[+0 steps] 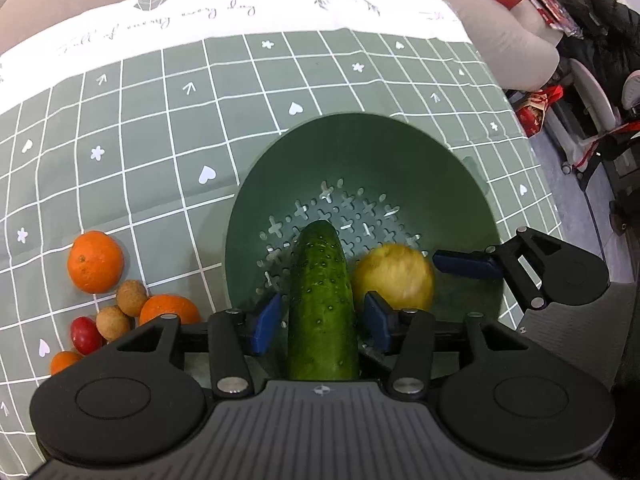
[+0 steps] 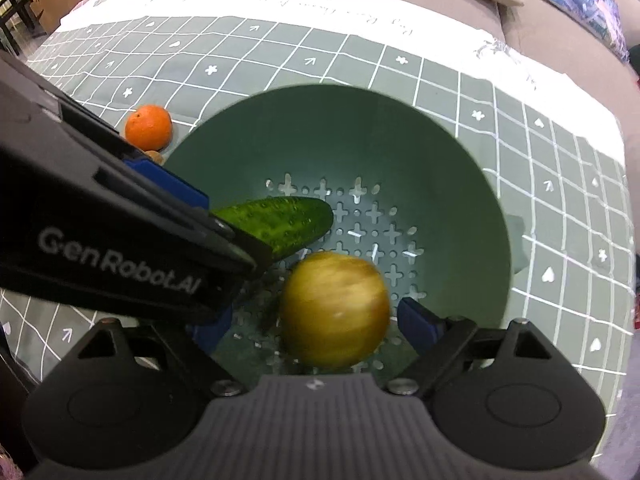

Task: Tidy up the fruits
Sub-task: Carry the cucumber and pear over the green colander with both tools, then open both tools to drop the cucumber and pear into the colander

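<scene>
The left gripper (image 1: 322, 322) points down into the green colander (image 1: 400, 152) with its jaws apart; the cucumber (image 1: 322, 300) stands between the blue pads (image 1: 266, 322) with a gap on each side, its far tip over the perforated bottom. Just right of it, the right gripper (image 2: 310, 322) is also spread wide, and the blurred yellow apple (image 2: 336, 308) lies between its pads, clear of both, inside the colander. To the left gripper's left, on the checked cloth (image 1: 160, 120), lie oranges (image 1: 95, 262), two brown round fruits (image 1: 131, 298) and a cherry tomato (image 1: 86, 334).
</scene>
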Motion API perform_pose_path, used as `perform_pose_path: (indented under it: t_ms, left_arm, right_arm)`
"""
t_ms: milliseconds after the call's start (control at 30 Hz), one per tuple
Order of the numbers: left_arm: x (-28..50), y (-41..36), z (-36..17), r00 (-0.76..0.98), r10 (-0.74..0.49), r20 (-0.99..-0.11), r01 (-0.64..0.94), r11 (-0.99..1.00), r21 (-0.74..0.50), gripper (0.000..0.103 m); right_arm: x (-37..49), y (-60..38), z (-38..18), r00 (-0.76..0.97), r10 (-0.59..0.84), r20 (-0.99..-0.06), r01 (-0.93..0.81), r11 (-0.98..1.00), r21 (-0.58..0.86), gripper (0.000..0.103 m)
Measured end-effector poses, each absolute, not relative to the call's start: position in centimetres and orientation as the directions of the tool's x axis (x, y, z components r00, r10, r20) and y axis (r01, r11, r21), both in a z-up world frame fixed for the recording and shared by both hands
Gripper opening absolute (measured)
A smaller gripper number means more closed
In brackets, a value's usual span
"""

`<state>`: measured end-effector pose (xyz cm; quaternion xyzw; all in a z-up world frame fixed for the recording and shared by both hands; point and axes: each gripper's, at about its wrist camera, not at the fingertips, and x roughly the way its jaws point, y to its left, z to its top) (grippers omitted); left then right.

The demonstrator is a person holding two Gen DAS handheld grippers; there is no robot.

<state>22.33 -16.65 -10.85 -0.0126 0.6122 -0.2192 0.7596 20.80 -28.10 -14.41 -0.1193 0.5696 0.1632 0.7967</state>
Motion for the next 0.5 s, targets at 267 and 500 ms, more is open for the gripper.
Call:
perform_pose_path:
  t_ms: [267,500]
  left_arm:
    - [20.0,-14.1,-6.3,0.263,-0.384,-0.885,0.348,0.893,-0.284,0.059]
    - [17.6,-10.3,-2.2,0.422,-0.394,-0.817,0.369,0.897,-0.242,0.059]
  right_arm:
    - [18.8,-27.6,-11.1,0.368,0.048,-0.929,-0.387,0.916,-0.106,0.090]
    - [16.4,-26.9,-7.5,0.469,0.035,-0.882,-0.294,0.948,-0.119,0.093]
